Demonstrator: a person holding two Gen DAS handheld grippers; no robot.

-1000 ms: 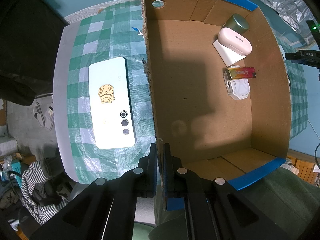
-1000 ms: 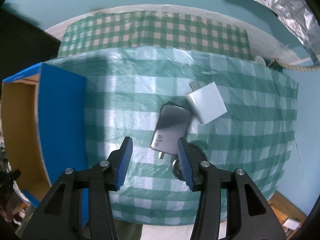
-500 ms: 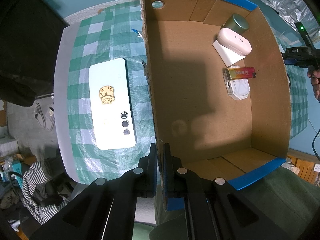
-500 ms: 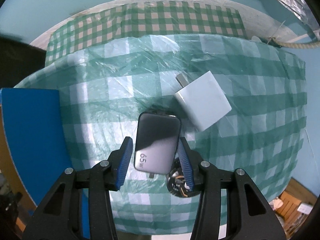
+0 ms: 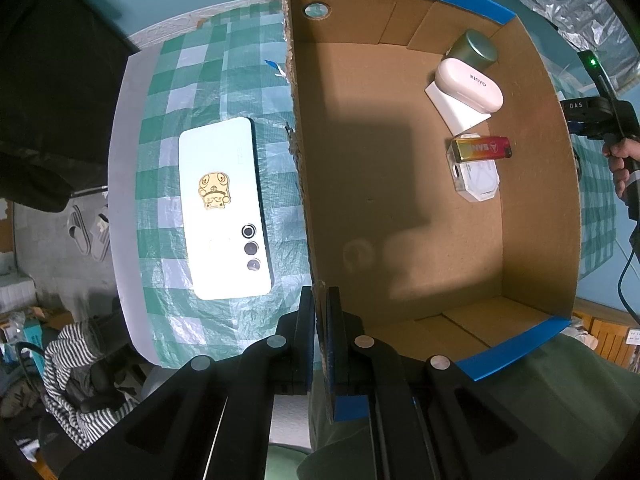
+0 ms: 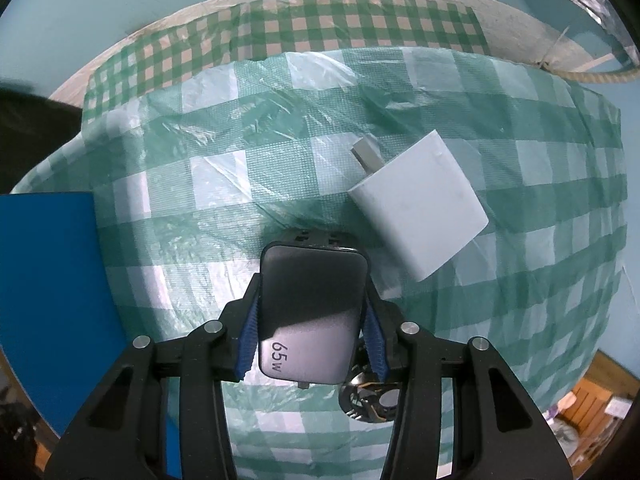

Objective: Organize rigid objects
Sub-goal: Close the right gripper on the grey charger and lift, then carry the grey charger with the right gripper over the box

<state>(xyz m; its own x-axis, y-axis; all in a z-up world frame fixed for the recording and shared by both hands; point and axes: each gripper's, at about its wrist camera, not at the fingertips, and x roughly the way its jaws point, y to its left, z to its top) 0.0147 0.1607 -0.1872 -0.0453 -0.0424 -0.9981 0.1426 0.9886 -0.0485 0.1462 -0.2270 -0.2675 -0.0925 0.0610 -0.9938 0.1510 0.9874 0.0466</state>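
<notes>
Right claw: right gripper [image 6: 310, 334] is closing its blue pads on the two long sides of the dark charger [image 6: 310, 316], marked 65W; jaws have just been narrowing, the charger between them, pads looking to be touching it.
Charger's place: lying on the checked cloth [image 6: 208, 184], outside the cardboard box [image 5: 400, 184], just off its blue outer wall.
Left claw: left gripper [image 5: 320, 320] is pinching the box's near side wall, jaws pressed together on the cardboard, steadying it.
Already in the box: pink case [image 5: 468, 86], green can [image 5: 476, 50], lighter [image 5: 482, 148] and a clear case [image 5: 478, 178], all by the far wall.
Waiting outside the box: white adapter [image 6: 420, 210] just beyond the charger; white phone [image 5: 224, 216] on the box's other side.
Progress: judging roughly half done; charger lift is starting, two more to follow.
</notes>
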